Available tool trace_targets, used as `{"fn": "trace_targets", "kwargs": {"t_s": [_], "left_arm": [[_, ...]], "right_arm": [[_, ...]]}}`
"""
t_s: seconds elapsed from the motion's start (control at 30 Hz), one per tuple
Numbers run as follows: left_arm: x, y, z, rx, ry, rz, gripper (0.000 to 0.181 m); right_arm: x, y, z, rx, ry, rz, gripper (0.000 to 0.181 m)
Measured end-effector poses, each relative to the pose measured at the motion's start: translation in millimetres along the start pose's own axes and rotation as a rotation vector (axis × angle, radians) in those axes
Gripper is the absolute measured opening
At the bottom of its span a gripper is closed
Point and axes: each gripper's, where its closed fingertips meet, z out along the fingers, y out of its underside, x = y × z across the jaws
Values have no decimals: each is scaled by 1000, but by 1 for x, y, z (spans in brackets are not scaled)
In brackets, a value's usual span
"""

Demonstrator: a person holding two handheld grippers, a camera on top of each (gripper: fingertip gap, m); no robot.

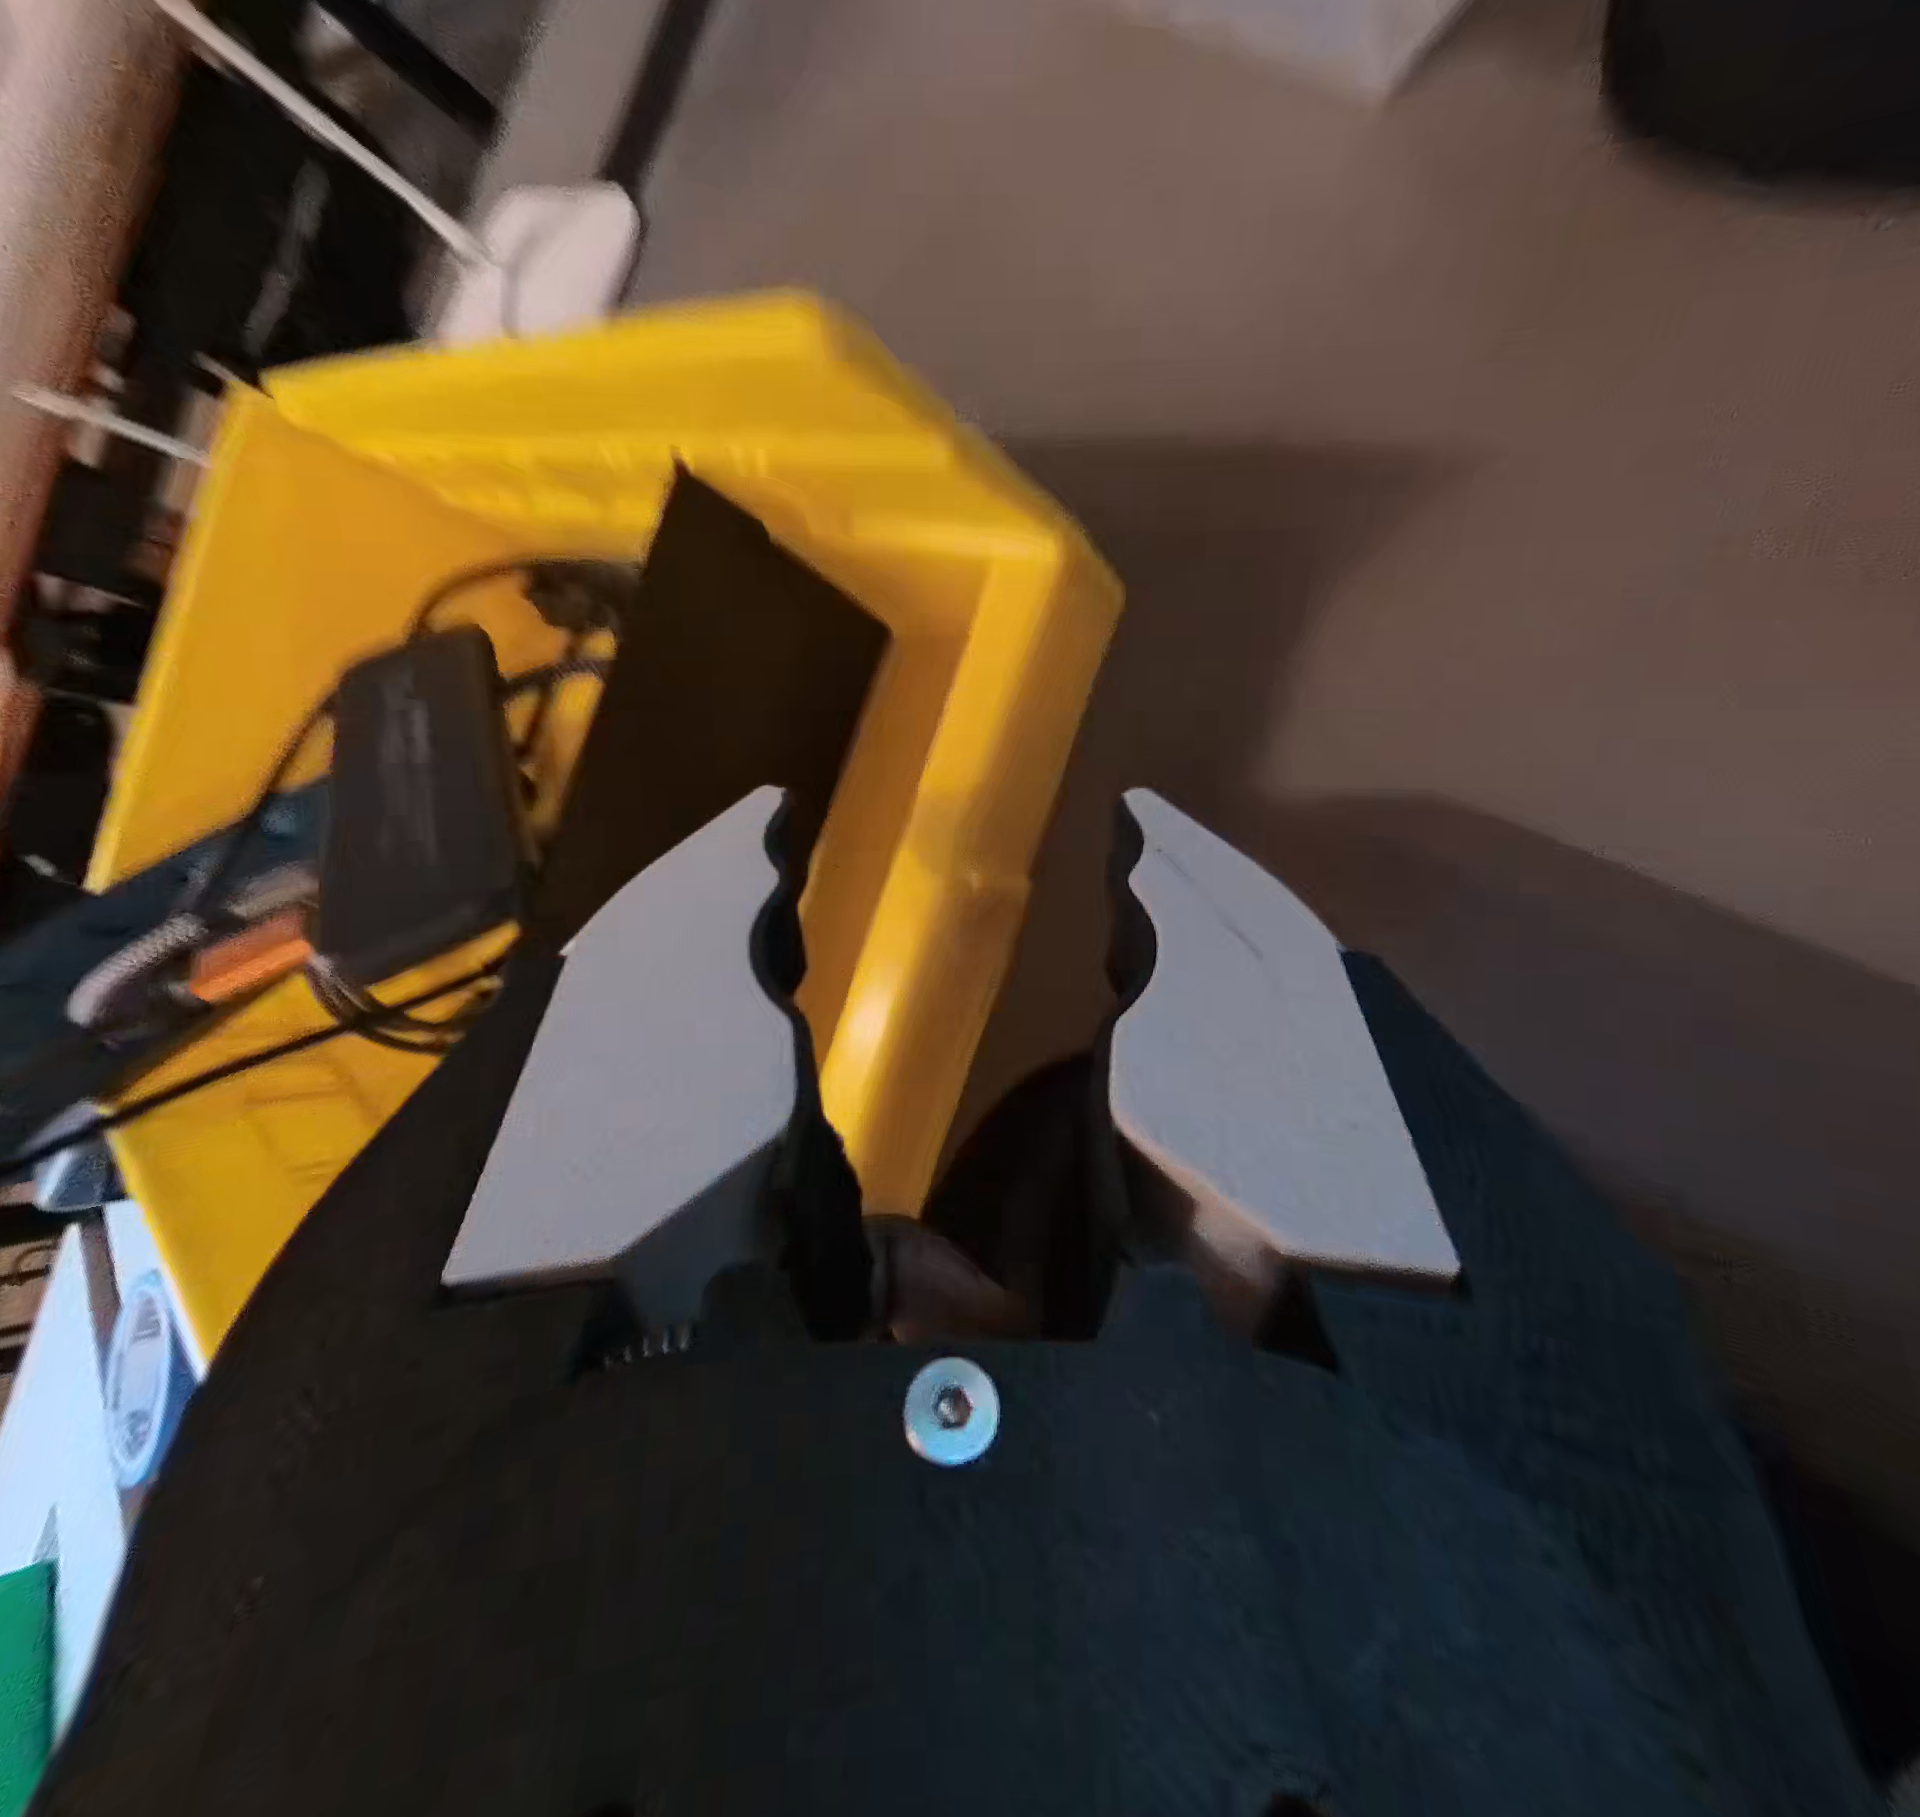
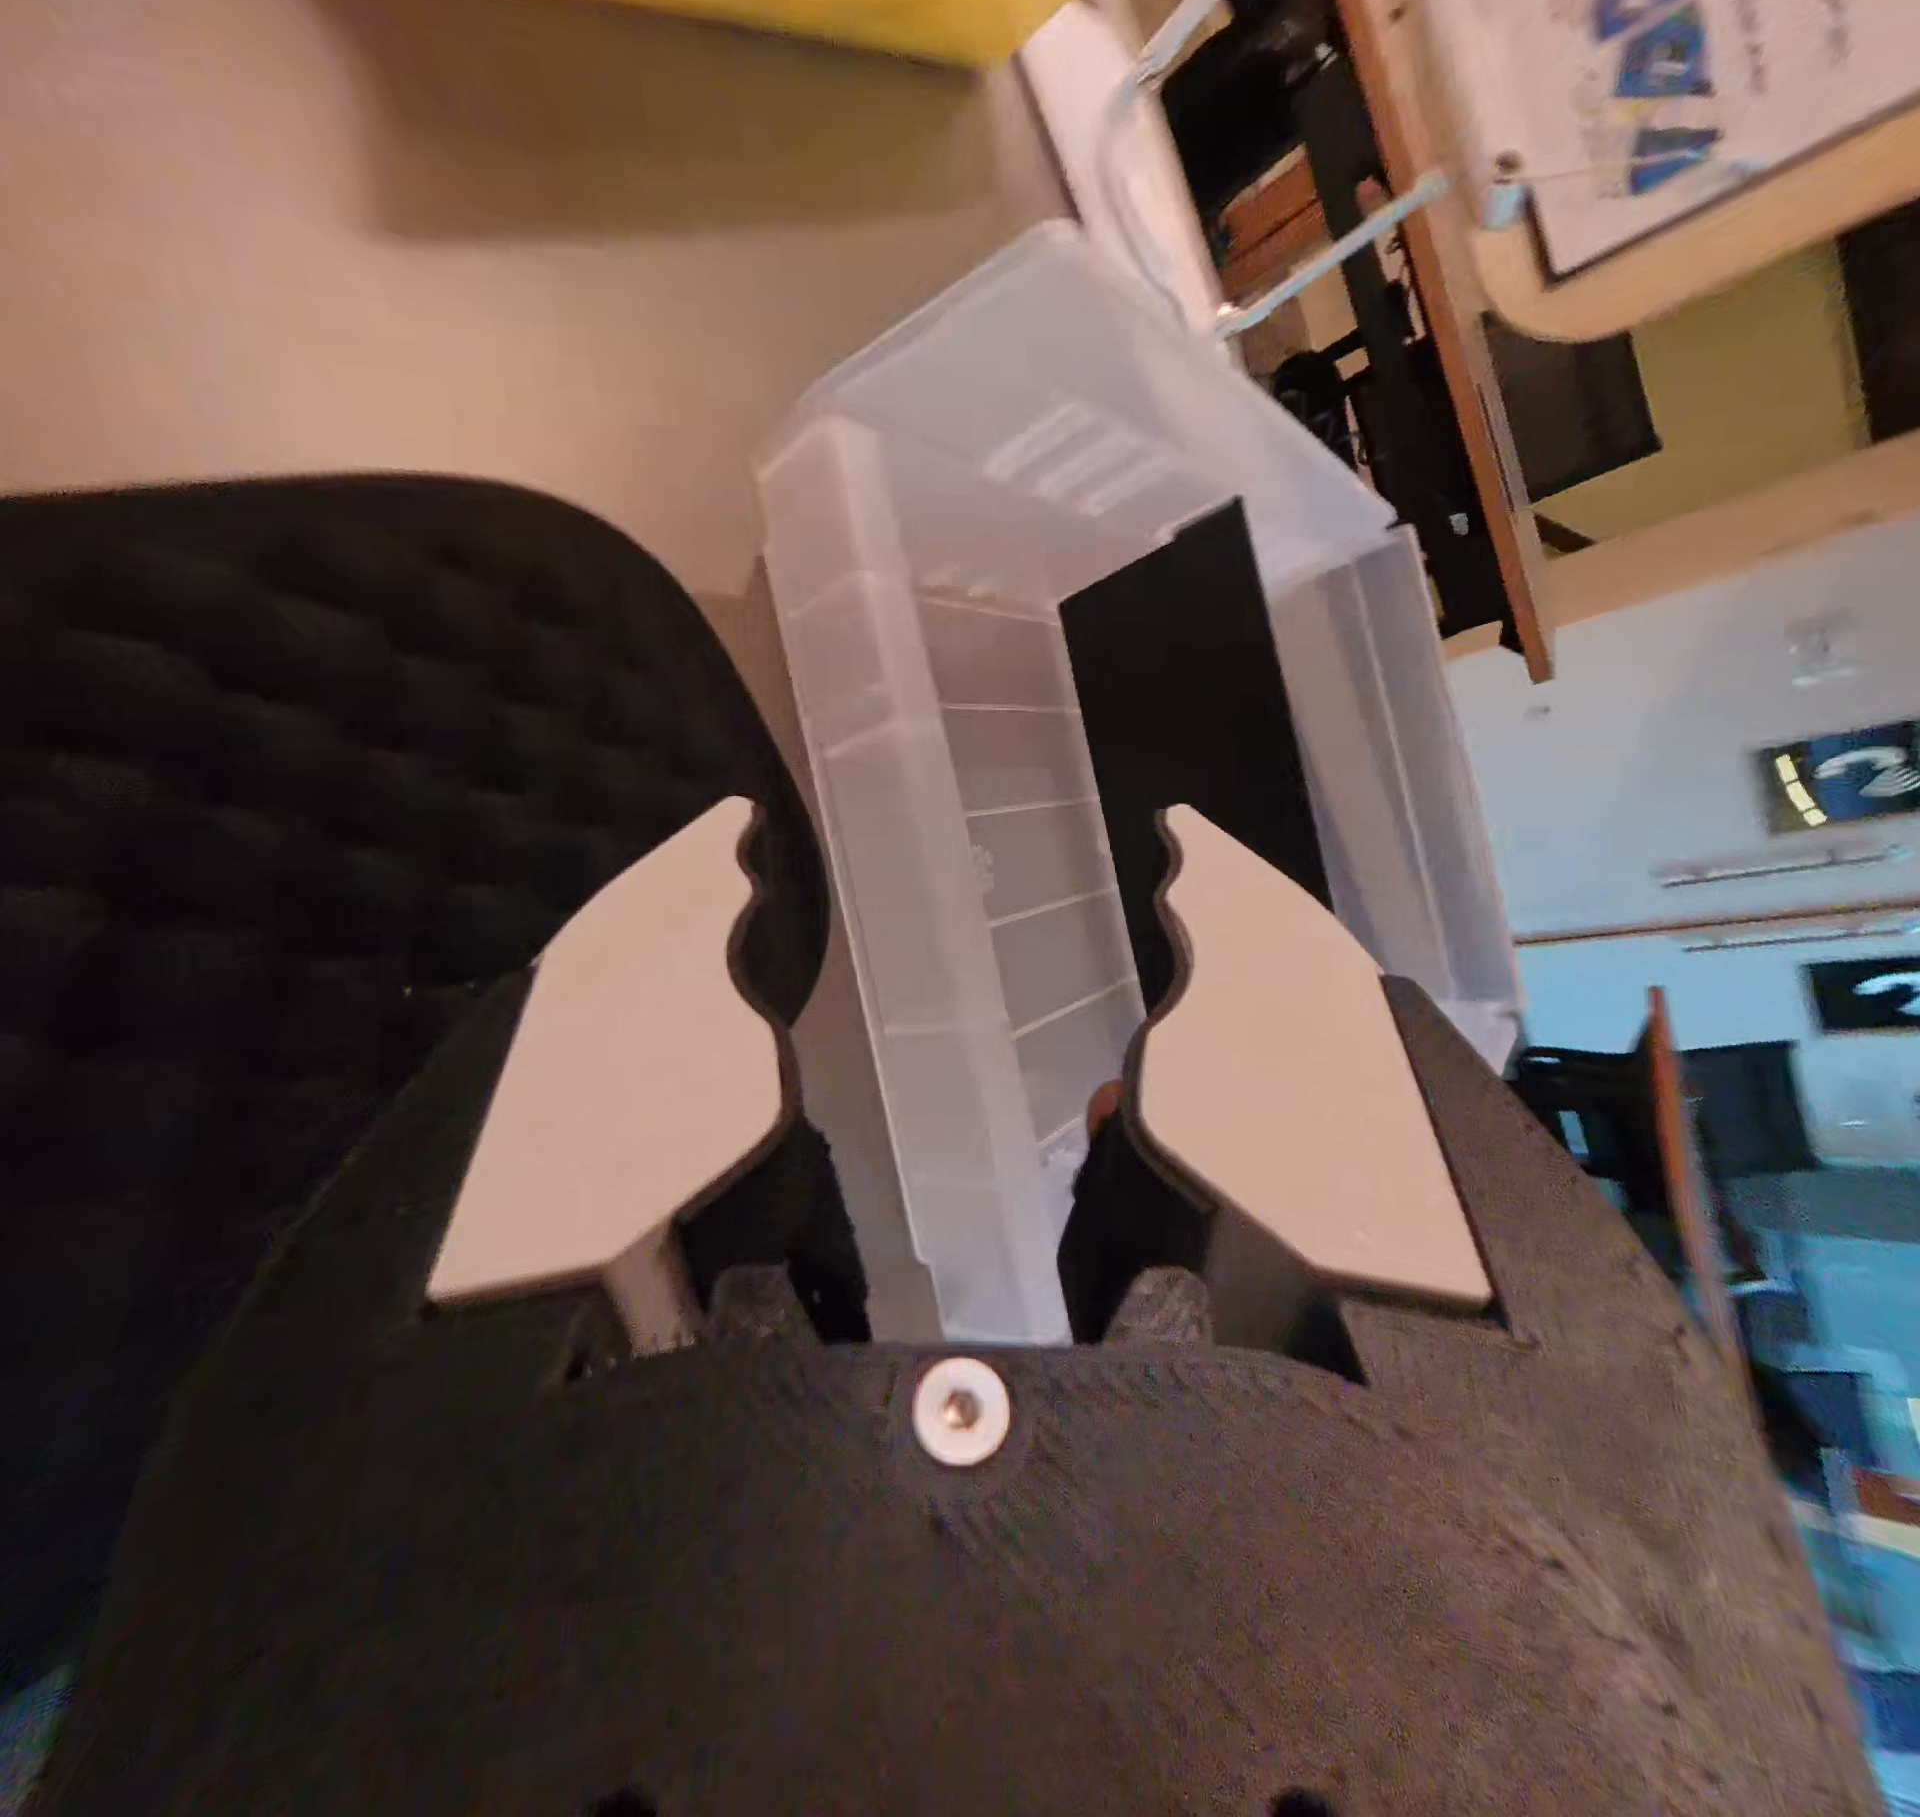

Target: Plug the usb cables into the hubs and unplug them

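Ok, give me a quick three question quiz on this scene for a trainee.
1. True or false: the clear bin has cables lying in it.
2. Whose wall runs between the fingers of the left gripper? A. yellow bin B. a cardboard box C. a metal tray
3. Name the dark device lying inside the yellow bin among the cables.
Key: 1. False: it looks empty, and the right gripper straddles its wall. 2. A. 3. The black hub.
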Motion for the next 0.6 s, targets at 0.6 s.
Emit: {"fn": "trace_targets", "kwargs": {"t_s": [0.6], "left_arm": [[-37,98,-7,-145,150,-80,36]], "right_arm": [[6,58,25,-339,-32,-190,32]]}}
